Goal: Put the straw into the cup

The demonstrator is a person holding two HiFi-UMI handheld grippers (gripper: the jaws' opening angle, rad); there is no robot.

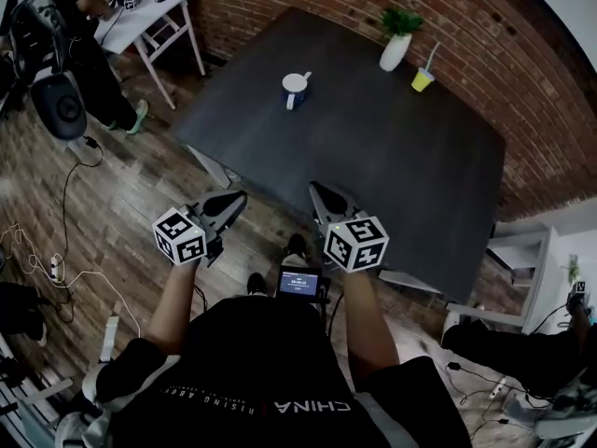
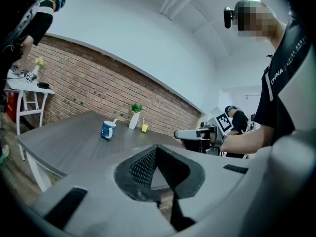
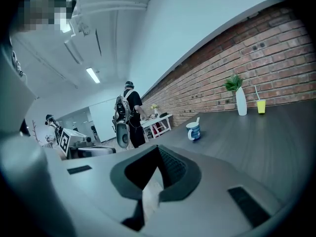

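Observation:
A dark table (image 1: pixel 373 166) stands ahead of me. On it are a blue-and-white mug (image 1: pixel 296 89) with a white stick leaning out of it, and further back a small yellow cup (image 1: pixel 423 80) with a thin straw (image 1: pixel 432 57) standing in it. Both show small in the left gripper view, the mug (image 2: pixel 107 129) and the yellow cup (image 2: pixel 144 128), and in the right gripper view, the mug (image 3: pixel 193 131) and the yellow cup (image 3: pixel 260 106). My left gripper (image 1: pixel 230 203) and right gripper (image 1: pixel 325 196) hover at the table's near edge, well short of both. Each is shut with nothing between its jaws.
A white vase with a green plant (image 1: pixel 395 45) stands beside the yellow cup, by the brick wall (image 1: pixel 522 73). A small white table (image 1: pixel 154 3) with a person next to it is at the far left. Cables (image 1: pixel 65 250) trail over the wooden floor.

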